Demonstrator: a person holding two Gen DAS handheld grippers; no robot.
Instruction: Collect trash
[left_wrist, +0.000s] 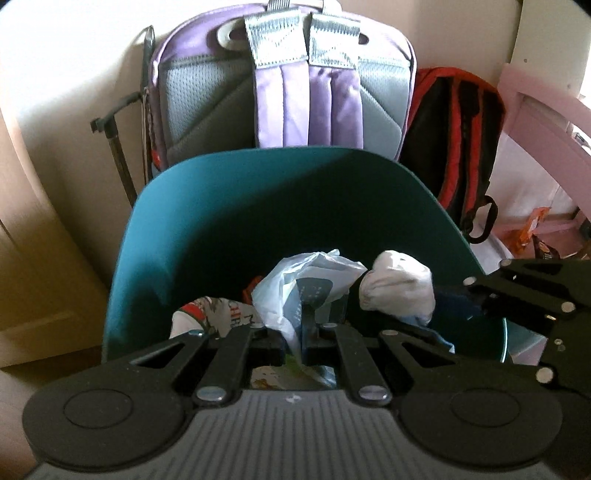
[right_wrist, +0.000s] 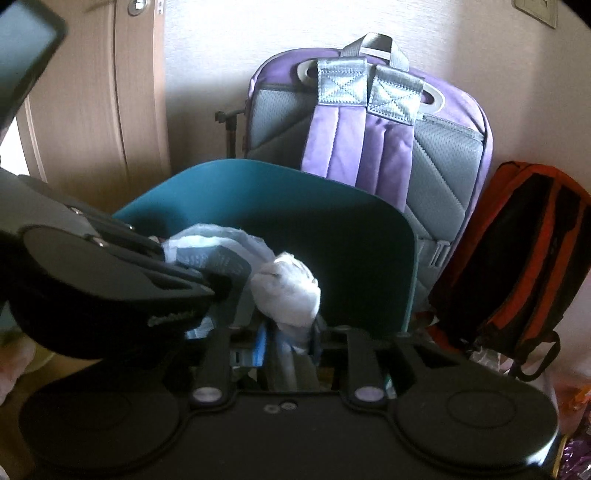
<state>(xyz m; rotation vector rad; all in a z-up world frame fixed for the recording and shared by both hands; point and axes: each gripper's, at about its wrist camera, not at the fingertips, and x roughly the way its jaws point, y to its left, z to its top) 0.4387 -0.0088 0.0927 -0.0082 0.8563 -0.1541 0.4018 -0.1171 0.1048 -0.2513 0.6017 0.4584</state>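
Both grippers over teal bin (left_wrist: 229, 221): left gripper (left_wrist: 295, 343) pinches plastic bag (left_wrist: 295, 280), right gripper (right_wrist: 295, 343) pinches white wad (right_wrist: 288, 288). Risk: bag snags a finger on release, spills outside rim.

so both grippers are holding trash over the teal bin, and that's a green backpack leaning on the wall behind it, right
Not green: the backpack behind the teal bin is purple with grey panels, plain in both wrist views. The rest holds.
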